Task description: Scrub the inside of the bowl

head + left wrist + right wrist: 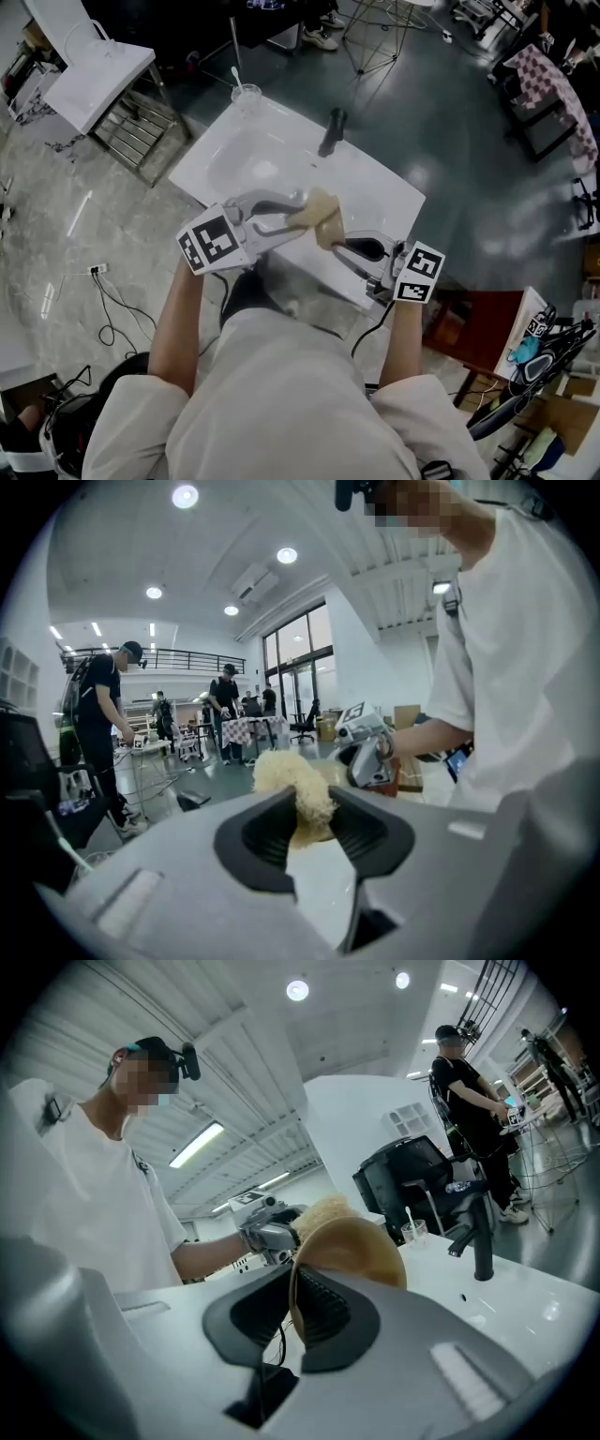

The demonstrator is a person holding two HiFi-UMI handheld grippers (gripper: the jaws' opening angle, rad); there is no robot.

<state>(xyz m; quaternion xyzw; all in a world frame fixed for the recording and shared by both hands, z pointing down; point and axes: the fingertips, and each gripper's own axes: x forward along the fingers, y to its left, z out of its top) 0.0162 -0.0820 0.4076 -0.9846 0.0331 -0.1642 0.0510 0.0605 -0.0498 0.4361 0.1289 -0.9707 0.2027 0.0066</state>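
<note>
Nearest the person, two bare forearms reach out from a white shirt, each hand gripping a grey plastic tool with a black-and-white marker cube on it. The left tool (305,808) is clamped on a pale, fluffy, fibrous scrubber (286,775), whose tuft bulges up and out past the ribbed black pads. The right tool (294,1288) has its jaws nearly together, pinching the thin rim of a tan, smooth, rounded bowl (356,1246). The bowl is held up in the air on edge, above the near rim of the surface. The scrubber is at the bowl, on the side facing away from the right tool. The two tools meet nose to nose, so each blocks part of the other's view of the bowl. Below them lies the glossy white surface (375,192) with a shallow moulded basin (244,159). At its far edge stands a matte black faucet (331,131), and a clear glass (247,96) with a white stick in it sits at the far corner. Beyond, a white panel (94,66) rests on a metal frame, and a dark cable (108,309) trails over the pale marbled floor.
</note>
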